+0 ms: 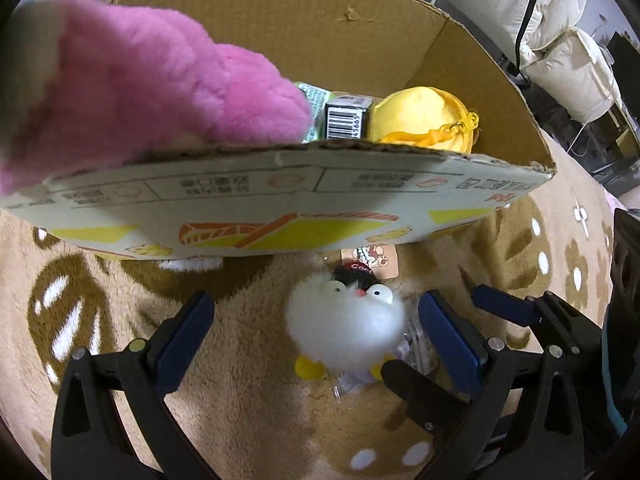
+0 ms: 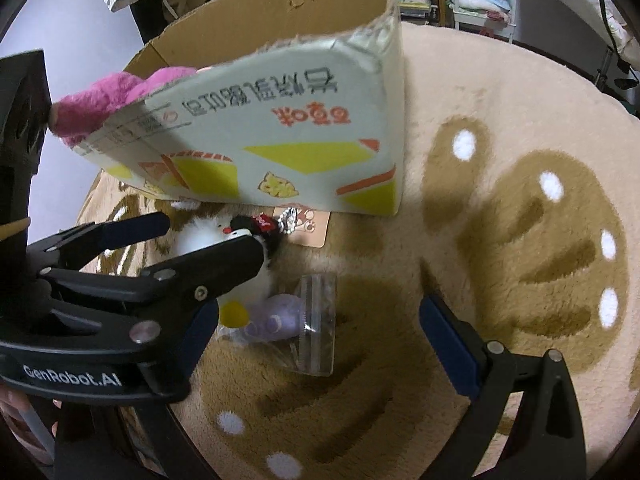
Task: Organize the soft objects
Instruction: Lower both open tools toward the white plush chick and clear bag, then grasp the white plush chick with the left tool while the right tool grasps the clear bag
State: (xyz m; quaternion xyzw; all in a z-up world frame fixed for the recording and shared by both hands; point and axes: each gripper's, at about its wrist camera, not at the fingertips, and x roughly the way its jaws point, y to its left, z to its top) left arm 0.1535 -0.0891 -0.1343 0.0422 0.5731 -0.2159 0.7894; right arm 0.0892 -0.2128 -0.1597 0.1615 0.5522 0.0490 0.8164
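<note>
Where rug shows: white plush; box beyond; pink plush overhanging

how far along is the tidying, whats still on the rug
Done: a pink plush and yellow pouch sit in the cardboard box. In hand: nothing; the open left gripper straddles the white penguin toy. Left: that toy and a clear bag.
</note>
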